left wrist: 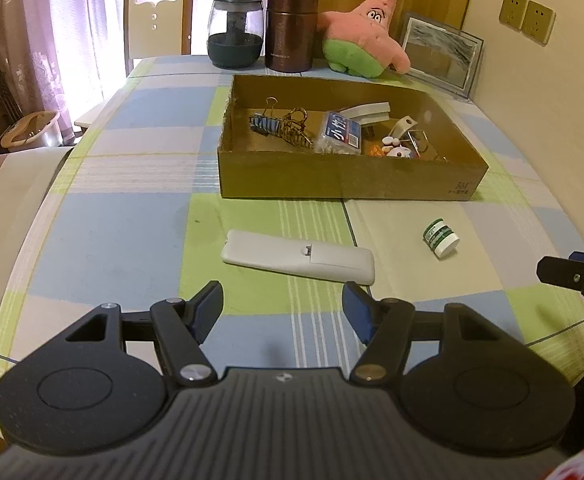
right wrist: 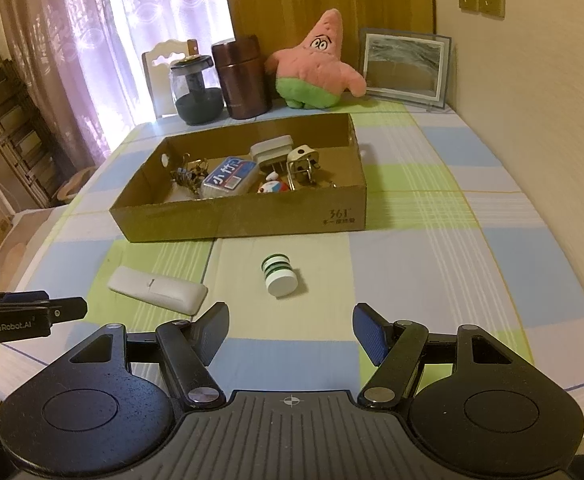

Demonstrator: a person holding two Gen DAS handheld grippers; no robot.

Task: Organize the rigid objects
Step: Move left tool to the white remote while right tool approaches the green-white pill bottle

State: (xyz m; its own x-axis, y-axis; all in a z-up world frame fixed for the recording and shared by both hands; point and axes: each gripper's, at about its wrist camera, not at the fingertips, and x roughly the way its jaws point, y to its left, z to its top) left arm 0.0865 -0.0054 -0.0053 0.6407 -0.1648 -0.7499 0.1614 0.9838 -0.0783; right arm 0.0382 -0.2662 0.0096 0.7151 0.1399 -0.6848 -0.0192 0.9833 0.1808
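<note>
Left gripper (left wrist: 281,310) spread wide, empty, lower centre of its view; white remote (left wrist: 298,256) lies just above it, face down, clear of the cardboard box (left wrist: 348,184) further up. Right gripper (right wrist: 289,330) also spread, empty; small green-banded bottle (right wrist: 279,276) lies on its side just above, centre frame. We'd square the pads across the remote's narrow width, then lift clear over the box wall.
</note>
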